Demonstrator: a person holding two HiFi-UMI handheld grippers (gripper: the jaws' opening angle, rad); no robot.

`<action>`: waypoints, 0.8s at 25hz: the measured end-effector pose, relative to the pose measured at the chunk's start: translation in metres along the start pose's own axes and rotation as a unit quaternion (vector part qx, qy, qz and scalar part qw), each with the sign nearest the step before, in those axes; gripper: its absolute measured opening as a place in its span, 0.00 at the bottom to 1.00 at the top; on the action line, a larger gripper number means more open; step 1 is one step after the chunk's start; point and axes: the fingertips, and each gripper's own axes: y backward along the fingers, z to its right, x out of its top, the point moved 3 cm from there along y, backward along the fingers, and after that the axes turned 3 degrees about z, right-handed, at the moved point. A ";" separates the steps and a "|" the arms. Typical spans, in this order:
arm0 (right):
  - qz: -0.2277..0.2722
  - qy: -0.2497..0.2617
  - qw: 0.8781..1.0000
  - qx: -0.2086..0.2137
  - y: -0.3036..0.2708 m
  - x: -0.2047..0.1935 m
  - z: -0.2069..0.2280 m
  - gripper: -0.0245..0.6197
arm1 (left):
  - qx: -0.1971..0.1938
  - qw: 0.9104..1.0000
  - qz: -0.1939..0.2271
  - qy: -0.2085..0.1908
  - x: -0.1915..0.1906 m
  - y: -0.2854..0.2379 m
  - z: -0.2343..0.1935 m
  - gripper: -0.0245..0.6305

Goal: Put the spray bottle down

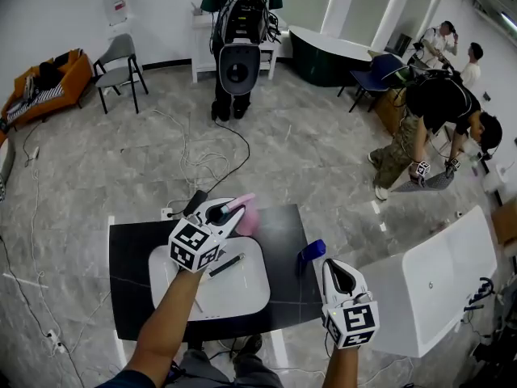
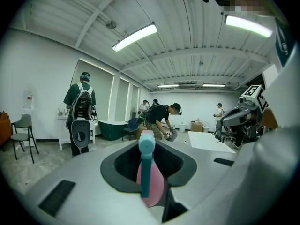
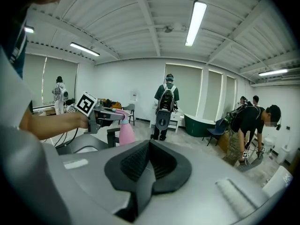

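A pink spray bottle [image 1: 247, 213] with a pale blue spray head hangs over the far edge of the black table [image 1: 133, 249]. My left gripper [image 1: 230, 211] is shut on its neck. In the left gripper view the bottle [image 2: 152, 184] fills the gap between the jaws of the left gripper [image 2: 150, 159], blue head toward the camera. The right gripper view shows the bottle [image 3: 125, 133] upright at the left, its base hidden, so I cannot tell whether it touches the table. My right gripper [image 1: 334, 267] is off the table's right edge, shut and empty, also seen as right gripper [image 3: 151, 146].
A white tray [image 1: 242, 293] lies on the table with a dark pen [image 1: 227, 264] on it. A blue object [image 1: 311, 251] sits at the table's right edge. A white tub [image 1: 436, 277] stands to the right. Cables lie on the floor beyond, and several people stand farther off.
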 end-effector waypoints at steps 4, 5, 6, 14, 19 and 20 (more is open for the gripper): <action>-0.010 -0.003 1.000 0.002 -0.008 -0.012 0.004 0.05 | 0.006 1.000 -0.010 0.009 -0.018 -0.014 -0.009 0.16; -0.012 -0.004 1.000 0.002 -0.010 -0.016 0.006 0.05 | 0.007 1.000 -0.013 0.010 -0.024 -0.018 -0.010 0.16; -0.014 -0.005 1.000 0.002 -0.011 -0.020 0.007 0.05 | 0.008 1.000 -0.016 0.012 -0.029 -0.021 -0.012 0.16; -0.032 -0.017 0.999 0.000 -0.017 -0.048 0.016 0.05 | 0.013 0.999 -0.038 0.030 -0.067 -0.049 -0.021 0.16; -0.040 -0.024 0.999 -0.002 -0.020 -0.065 0.021 0.05 | 0.020 0.998 -0.048 0.033 -0.086 -0.064 -0.028 0.16; -0.041 -0.025 0.999 -0.002 -0.021 -0.068 0.022 0.05 | 0.021 0.998 -0.050 0.034 -0.090 -0.068 -0.029 0.16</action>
